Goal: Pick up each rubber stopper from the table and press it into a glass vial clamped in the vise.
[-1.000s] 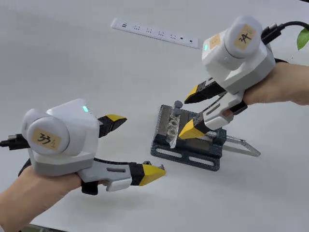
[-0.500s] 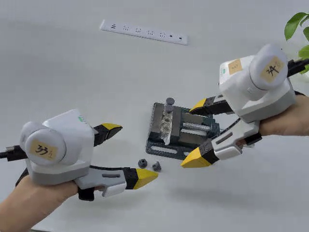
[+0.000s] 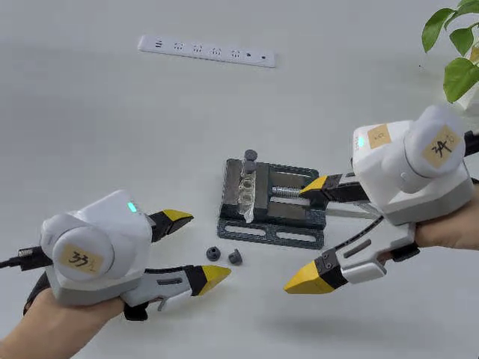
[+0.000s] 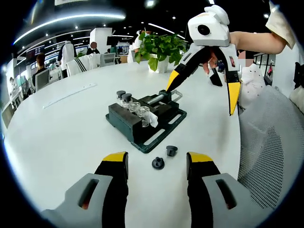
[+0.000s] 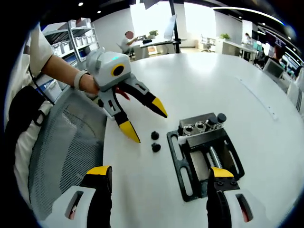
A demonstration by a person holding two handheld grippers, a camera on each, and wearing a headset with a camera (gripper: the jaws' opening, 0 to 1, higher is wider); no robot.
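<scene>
A dark vise [image 3: 273,217] stands mid-table and clamps a row of glass vials [image 3: 245,188]. The far vial carries a grey stopper [image 3: 250,155]; in the left gripper view two capped vials [image 4: 124,96] show at the row's far end. Two loose rubber stoppers [image 3: 213,253] [image 3: 235,256] lie on the table just in front of the vise. My left gripper [image 3: 196,245] is open, its tips either side of them [image 4: 158,163] and a little short. My right gripper [image 3: 305,235] hangs open and empty to the right of the vise [image 5: 204,152], above the table.
A white power strip [image 3: 206,51] lies at the back of the table. A potted plant [image 3: 453,52] stands at the far right. A grey mesh chair [image 5: 61,156] sits past the table's near edge. People sit at desks in the room behind.
My right gripper has drawn back from over the vials, toward the right and nearer me, still open. The two loose stoppers have come into sight by the left gripper's tips.
</scene>
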